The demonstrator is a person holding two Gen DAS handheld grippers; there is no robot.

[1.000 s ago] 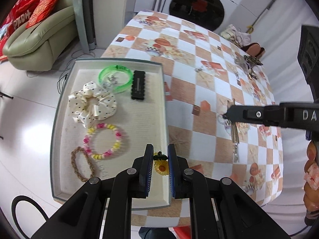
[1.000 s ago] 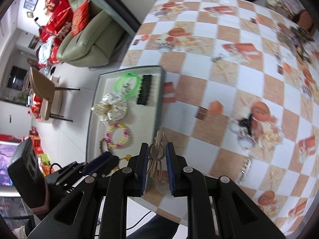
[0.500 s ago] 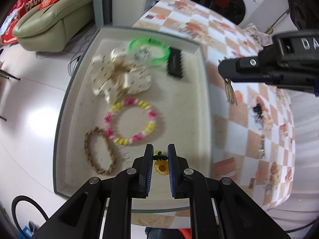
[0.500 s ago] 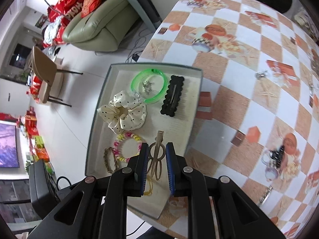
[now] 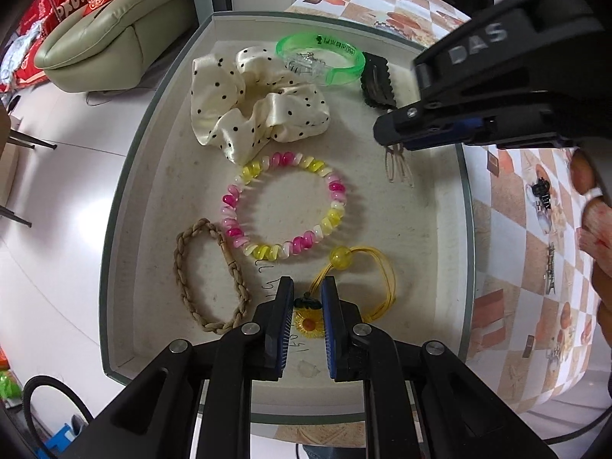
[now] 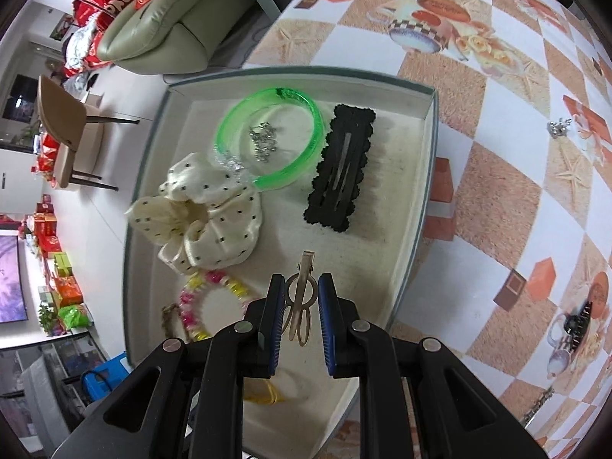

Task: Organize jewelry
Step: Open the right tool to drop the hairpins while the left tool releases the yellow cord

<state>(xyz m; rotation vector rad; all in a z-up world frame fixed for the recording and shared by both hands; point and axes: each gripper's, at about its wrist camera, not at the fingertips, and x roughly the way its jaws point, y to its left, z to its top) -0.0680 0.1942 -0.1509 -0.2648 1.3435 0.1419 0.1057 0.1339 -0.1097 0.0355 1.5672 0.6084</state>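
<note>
A shallow tray [image 5: 126, 176] holds jewelry: a green bangle [image 5: 320, 57], a polka-dot scrunchie [image 5: 260, 107], a pink-yellow bead bracelet [image 5: 285, 210], a braided brown bracelet [image 5: 208, 271] and a black hair clip [image 5: 376, 82]. My left gripper [image 5: 307, 298] is shut on a sunflower charm [image 5: 308, 323] whose yellow cord with a bead [image 5: 359, 271] lies on the tray floor. My right gripper [image 6: 300, 298] is shut on a gold metal hair clip [image 6: 302, 298] and holds it over the tray's right side; it also shows in the left wrist view [image 5: 397, 164].
The tray [image 6: 424, 191] sits at the corner of a table with an orange-checked cloth [image 6: 497, 176]. A black claw clip [image 6: 573, 321] and a silver trinket [image 6: 559, 127] lie on the cloth. A sofa [image 5: 114, 34] and floor lie beyond the table edge.
Both grippers have moved over the tray and lower. The yellow cord on the sunflower charm now rests on the tray floor. The right gripper has carried the gold clip in over the tray.
</note>
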